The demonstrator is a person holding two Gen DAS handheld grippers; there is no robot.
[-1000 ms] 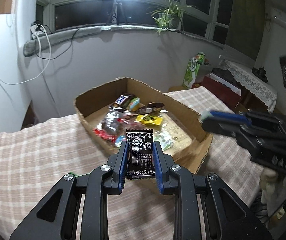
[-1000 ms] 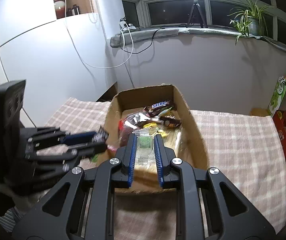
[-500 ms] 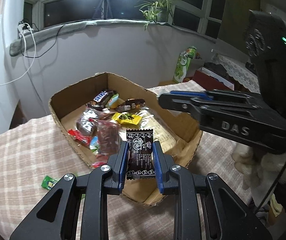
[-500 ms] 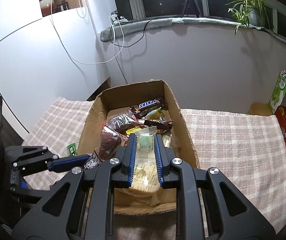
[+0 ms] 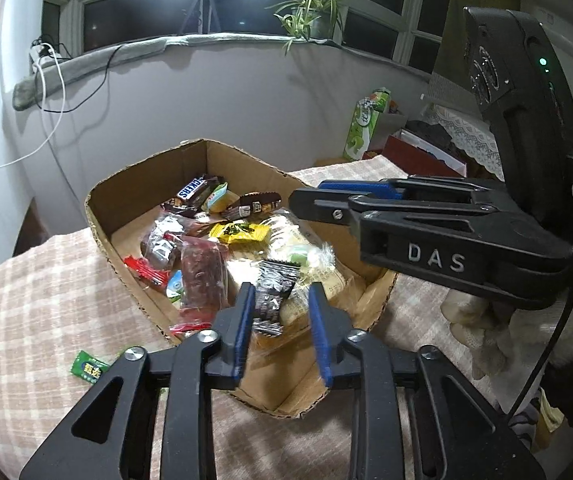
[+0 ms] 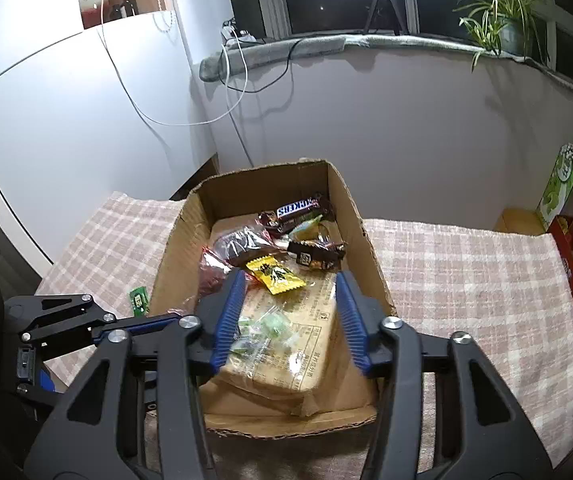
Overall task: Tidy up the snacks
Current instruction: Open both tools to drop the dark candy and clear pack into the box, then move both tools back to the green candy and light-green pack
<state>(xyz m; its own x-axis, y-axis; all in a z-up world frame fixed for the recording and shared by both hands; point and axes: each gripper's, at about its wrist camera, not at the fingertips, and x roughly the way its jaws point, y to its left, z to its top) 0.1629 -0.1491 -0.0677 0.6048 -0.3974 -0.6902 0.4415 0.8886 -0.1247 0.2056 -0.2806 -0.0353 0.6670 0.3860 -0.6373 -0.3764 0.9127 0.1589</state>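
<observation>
Left wrist view: left gripper (image 5: 280,322) spread open over the cardboard box (image 5: 134,184), black sachet (image 5: 274,298) loose between the fingers, apparently dropping in. Right gripper (image 6: 290,320) likewise wide open, holding nothing, clear green-sweet packet (image 6: 264,330) lying beneath in the box. Roughly ten snacks boxed, one Snickers bar (image 6: 300,209) among them. One green sachet (image 5: 88,368) left on the checked surface (image 5: 26,300); nearly done.

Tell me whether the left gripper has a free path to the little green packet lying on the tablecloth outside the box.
Probably yes. The left gripper is open, and the green packet lies flat on bare tablecloth, outside the cardboard box, with nothing covering it.
</observation>
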